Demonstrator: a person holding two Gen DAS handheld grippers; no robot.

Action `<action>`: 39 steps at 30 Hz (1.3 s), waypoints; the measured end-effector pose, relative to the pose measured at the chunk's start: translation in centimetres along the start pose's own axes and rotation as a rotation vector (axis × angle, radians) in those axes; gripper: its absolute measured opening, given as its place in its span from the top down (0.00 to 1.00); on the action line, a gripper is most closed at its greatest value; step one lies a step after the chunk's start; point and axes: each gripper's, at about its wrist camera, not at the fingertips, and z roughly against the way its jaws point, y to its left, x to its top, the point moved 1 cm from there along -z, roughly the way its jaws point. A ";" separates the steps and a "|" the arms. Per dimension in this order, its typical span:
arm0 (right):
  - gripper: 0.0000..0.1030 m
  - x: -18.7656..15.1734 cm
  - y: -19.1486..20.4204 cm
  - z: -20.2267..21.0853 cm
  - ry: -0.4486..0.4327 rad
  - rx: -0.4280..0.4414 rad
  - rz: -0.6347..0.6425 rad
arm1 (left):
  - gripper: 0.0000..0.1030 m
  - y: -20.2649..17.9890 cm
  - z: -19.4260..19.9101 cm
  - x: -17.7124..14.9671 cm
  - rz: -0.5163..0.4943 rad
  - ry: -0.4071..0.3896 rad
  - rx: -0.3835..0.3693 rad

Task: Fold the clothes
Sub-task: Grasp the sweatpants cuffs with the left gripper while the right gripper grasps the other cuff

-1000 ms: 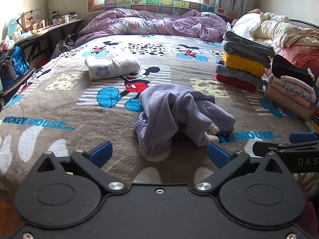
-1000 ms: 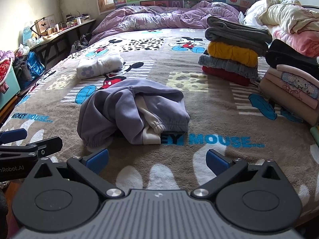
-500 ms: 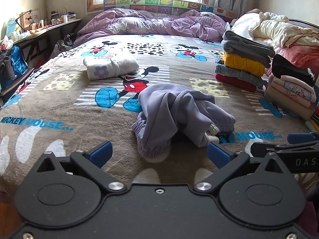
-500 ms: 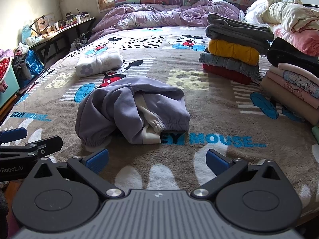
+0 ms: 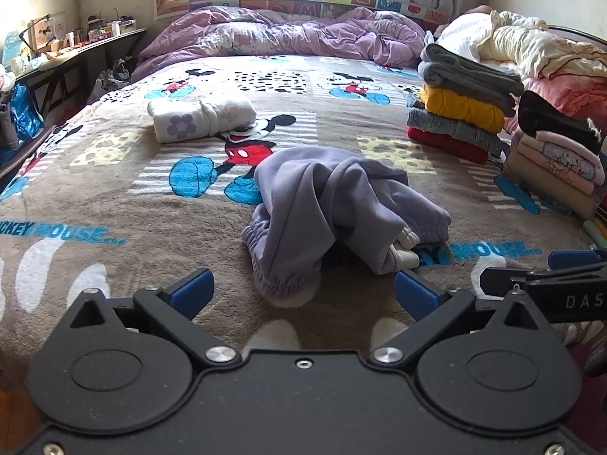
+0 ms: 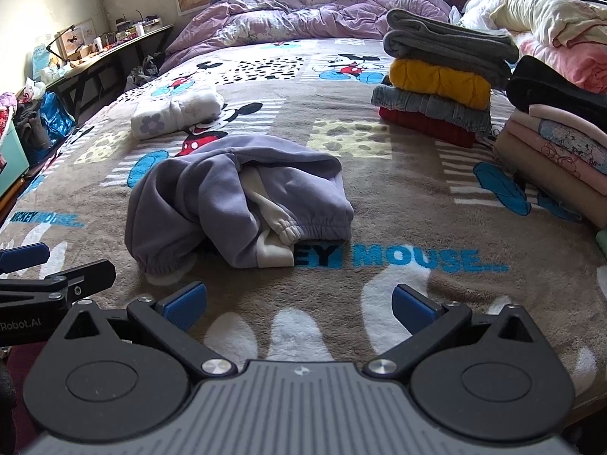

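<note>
A brown plush Mickey Mouse blanket [image 5: 114, 204] covers the bed and fills most of both views. Along the top of the frame lies a rumpled lilac quilt [image 5: 288, 34]. In the right part of the frame stand two piles of folded clothes: a stack of grey, yellow, denim and red garments [image 6: 436, 87], and nearer the right edge a stack of beige and pink garments topped by a black one [image 6: 557, 140]. At the centre of the frame lies the task's thing, a crumpled lavender fleece sweatshirt with elastic cuffs and a cream lining [image 5: 341, 208], bunched in a heap on the blanket. In the upper left of the frame sits a rolled white garment with a purple flower print [image 5: 201, 117], well apart from the sweatshirt. At the bottom of each view, the left gripper [image 5: 303, 292] and the right gripper [image 6: 299, 303] have their blue-padded fingers spread wide, holding nothing, short of the sweatshirt and not touching it.
</note>
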 end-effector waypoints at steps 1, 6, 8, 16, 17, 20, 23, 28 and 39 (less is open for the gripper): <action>0.00 0.0 -0.1 -0.2 0.003 0.000 -0.003 | 0.00 0.0 -0.3 -0.1 -0.002 0.008 -0.005; 0.00 -0.3 -0.7 -1.8 0.033 0.007 -0.011 | 0.00 0.4 -1.9 -0.7 -0.005 0.011 -0.038; 0.00 -0.4 -1.1 -2.4 0.037 0.019 -0.016 | 0.00 0.6 -2.6 -1.0 -0.010 0.013 -0.052; 0.00 -1.1 -2.4 -4.8 -0.037 0.030 0.040 | 0.00 0.7 -5.6 -1.7 -0.071 0.102 -0.052; 0.00 -1.1 -2.4 -5.1 -0.058 0.030 0.064 | 0.00 0.8 -5.9 -1.8 -0.073 0.105 -0.051; 0.00 -0.7 -2.3 -6.1 -0.090 0.037 0.141 | 0.00 1.1 -6.8 -1.9 -0.064 0.114 -0.061; 0.00 -0.2 -2.3 -7.1 -0.108 0.066 0.187 | 0.00 1.2 -7.8 -2.0 -0.078 0.113 -0.058; 0.00 0.3 -1.8 -8.8 -0.100 0.153 0.204 | 0.04 1.7 -9.1 -2.1 -0.082 0.094 -0.057; 0.49 -1.4 2.7 -11.4 -0.134 0.195 0.419 | 0.40 3.0 -10.7 -2.2 -0.111 0.022 -0.023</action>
